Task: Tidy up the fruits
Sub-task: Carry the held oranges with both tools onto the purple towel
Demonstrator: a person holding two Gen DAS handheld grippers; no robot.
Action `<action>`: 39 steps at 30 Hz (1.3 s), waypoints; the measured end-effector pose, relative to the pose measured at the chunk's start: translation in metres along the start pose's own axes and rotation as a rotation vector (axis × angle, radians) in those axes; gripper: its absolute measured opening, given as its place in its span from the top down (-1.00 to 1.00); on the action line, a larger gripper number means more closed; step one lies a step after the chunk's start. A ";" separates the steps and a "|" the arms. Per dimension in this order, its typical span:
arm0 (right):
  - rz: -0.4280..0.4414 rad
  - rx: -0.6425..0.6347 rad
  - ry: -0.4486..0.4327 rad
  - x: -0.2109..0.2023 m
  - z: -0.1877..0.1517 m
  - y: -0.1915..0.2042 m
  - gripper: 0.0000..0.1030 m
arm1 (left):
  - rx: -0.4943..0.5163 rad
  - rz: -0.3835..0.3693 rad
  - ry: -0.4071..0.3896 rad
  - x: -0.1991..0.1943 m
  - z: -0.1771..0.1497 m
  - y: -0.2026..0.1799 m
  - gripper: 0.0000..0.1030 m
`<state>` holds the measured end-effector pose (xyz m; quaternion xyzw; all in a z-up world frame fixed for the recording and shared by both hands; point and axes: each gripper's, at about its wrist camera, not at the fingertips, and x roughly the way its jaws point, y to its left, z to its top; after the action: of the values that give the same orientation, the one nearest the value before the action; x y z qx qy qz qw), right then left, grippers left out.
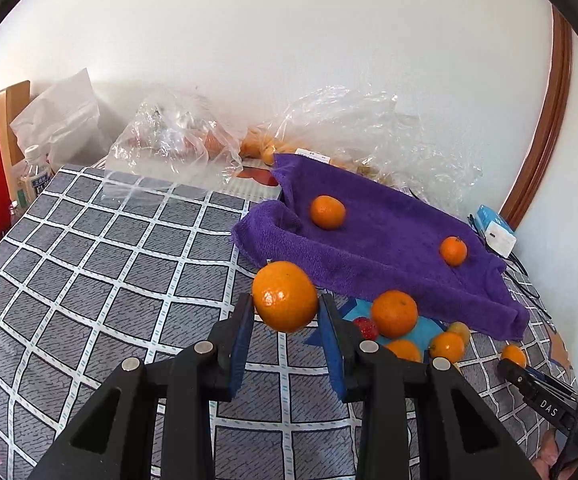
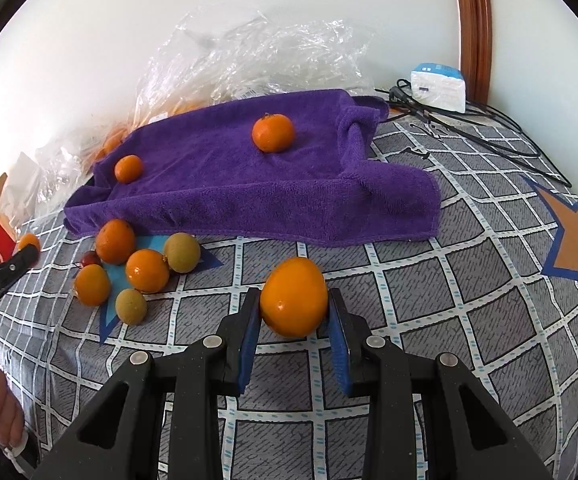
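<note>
Bright, even daylight on both my wrist views; white wall (image 1: 289, 40) nearly blown out. Soft shadows only. Glare on clear plastic bags (image 2: 257, 52), upper centre. Strong fisheye bending, black vignette at corners. Focus sharp throughout.

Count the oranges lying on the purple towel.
2 on the purple towel: a larger orange towards its right end, a smaller orange near its left end. Folds may hide more.
</note>
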<state>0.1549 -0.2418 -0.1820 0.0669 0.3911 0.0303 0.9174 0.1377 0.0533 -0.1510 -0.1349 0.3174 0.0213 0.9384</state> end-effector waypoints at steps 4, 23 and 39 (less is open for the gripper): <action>-0.005 -0.013 0.000 -0.003 0.002 0.002 0.37 | -0.021 -0.011 0.028 -0.005 0.003 0.002 0.40; -0.018 -0.043 -0.118 -0.037 0.069 0.014 0.37 | 0.015 0.021 -0.018 -0.043 0.069 -0.020 0.40; -0.026 -0.075 -0.175 -0.039 0.106 0.017 0.37 | 0.033 0.015 -0.050 -0.016 0.098 -0.044 0.40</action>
<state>0.2041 -0.2395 -0.0793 0.0298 0.3091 0.0271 0.9502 0.1886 0.0374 -0.0564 -0.1166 0.2953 0.0265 0.9479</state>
